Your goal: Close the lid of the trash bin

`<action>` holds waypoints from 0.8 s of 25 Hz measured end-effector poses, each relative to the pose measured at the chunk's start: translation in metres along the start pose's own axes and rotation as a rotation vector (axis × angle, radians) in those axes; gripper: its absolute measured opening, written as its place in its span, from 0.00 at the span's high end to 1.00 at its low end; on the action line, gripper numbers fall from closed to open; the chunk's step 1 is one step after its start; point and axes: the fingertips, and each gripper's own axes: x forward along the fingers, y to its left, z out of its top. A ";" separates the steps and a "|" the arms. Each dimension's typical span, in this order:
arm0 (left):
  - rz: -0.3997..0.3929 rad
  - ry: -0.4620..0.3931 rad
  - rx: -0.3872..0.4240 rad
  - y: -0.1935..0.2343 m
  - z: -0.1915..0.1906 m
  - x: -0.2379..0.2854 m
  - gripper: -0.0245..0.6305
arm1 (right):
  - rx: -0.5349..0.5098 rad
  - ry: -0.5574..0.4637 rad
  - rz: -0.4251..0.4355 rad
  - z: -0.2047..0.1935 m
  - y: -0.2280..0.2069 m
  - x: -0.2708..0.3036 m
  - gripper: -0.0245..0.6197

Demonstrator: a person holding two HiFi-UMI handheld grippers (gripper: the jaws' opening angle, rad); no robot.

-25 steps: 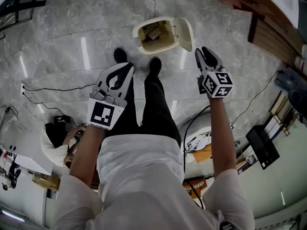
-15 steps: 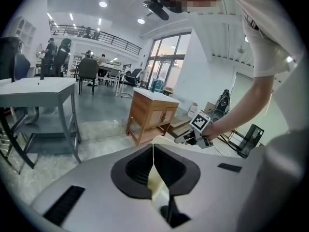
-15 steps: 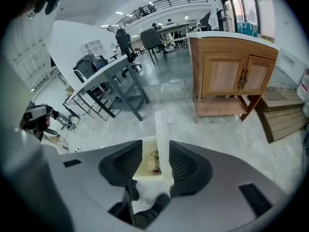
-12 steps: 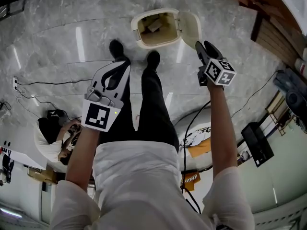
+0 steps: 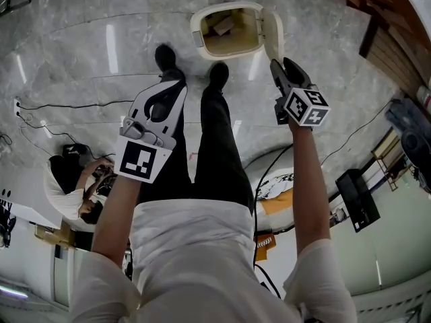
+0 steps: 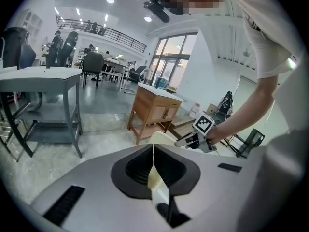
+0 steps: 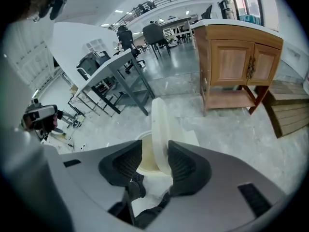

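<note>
- Trash bin (image 5: 198,40), cream, stands on the marble floor (image 5: 87,52) just ahead of the person's two black shoes (image 5: 165,56). Open top; some scraps lie inside.
- Lid (image 5: 273,31) stands upright on the bin's right side, hinged there, edge-on in the right gripper view (image 7: 159,117).
- Right gripper (image 5: 281,67) is held out at the lid. Its claw is spread, and the raised lid stands between the two jaws (image 7: 154,151). The right jaw lies close against the lid; a gap shows at the left jaw, with the bin's inside seen through it.
- Left gripper (image 5: 174,90) hangs over the person's left leg, well short of the bin. Its jaw tips are pressed together (image 6: 153,151), nothing pinched.
- Wooden cabinet (image 7: 236,57) stands behind the bin.
</note>
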 end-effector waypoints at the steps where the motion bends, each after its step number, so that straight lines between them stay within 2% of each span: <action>1: 0.000 0.002 -0.003 0.000 -0.002 0.000 0.93 | -0.015 0.004 0.007 -0.002 0.005 0.002 0.70; 13: 0.018 0.024 -0.053 0.013 -0.026 -0.001 0.93 | -0.022 0.029 0.086 -0.021 0.047 0.031 0.70; 20: 0.035 0.045 -0.085 0.019 -0.043 -0.003 0.93 | -0.097 0.078 0.151 -0.042 0.075 0.058 0.71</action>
